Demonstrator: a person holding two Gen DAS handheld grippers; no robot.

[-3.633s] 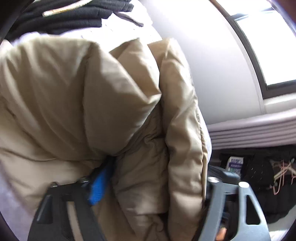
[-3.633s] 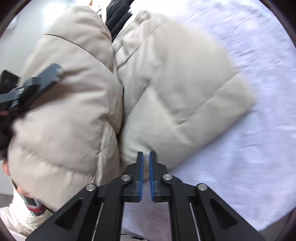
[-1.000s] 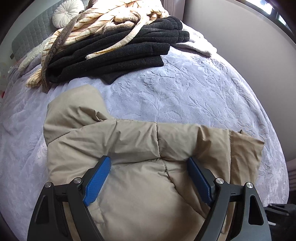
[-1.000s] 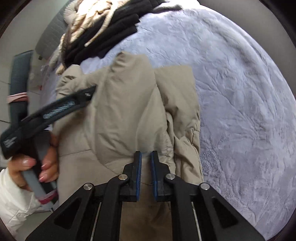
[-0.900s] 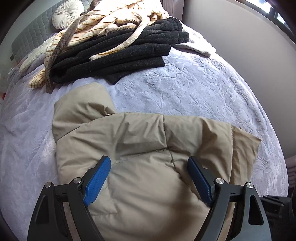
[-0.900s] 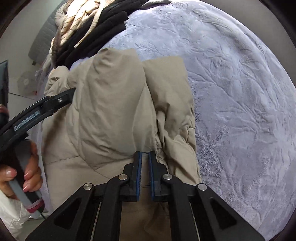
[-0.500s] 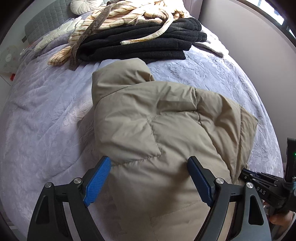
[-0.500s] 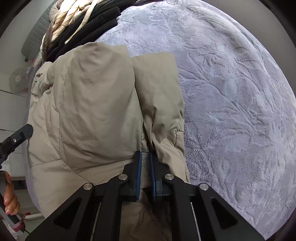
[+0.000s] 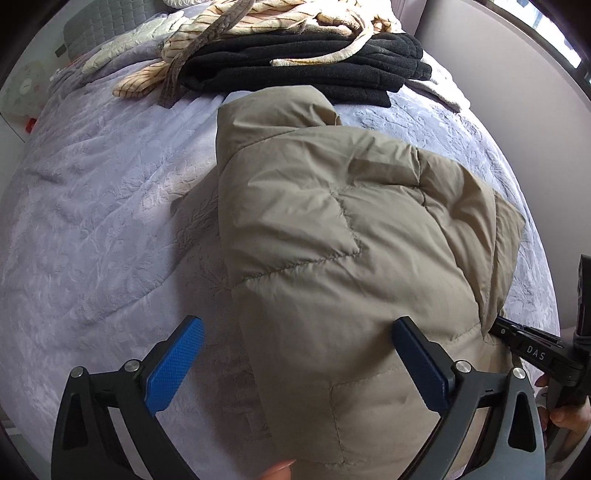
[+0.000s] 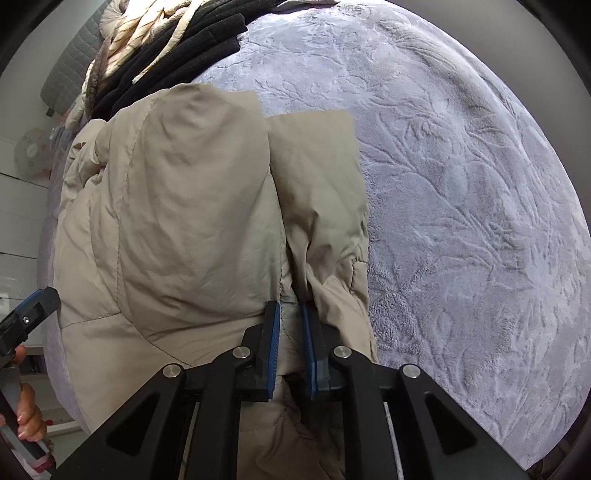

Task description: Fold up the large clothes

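Observation:
A beige puffer jacket (image 9: 332, 236) lies folded on the lavender bedspread (image 9: 103, 206). My left gripper (image 9: 295, 354) is open above the jacket's near left edge, holding nothing. The jacket fills the left and middle of the right wrist view (image 10: 184, 221). My right gripper (image 10: 290, 325) has its jaws a narrow gap apart with a fold of the jacket's near edge between the pads. The right gripper shows at the right edge of the left wrist view (image 9: 532, 350).
A pile of black fleece (image 9: 314, 70) and cream striped clothes (image 9: 258, 22) lies at the far end of the bed. A grey headboard (image 9: 99, 29) is behind it. A wall (image 9: 517, 74) runs along the bed's right side.
The jacket has been laid down flat on the bed. My left gripper has let go and shifted left off the jacket's edge. My right gripper's jaws have parted slightly.

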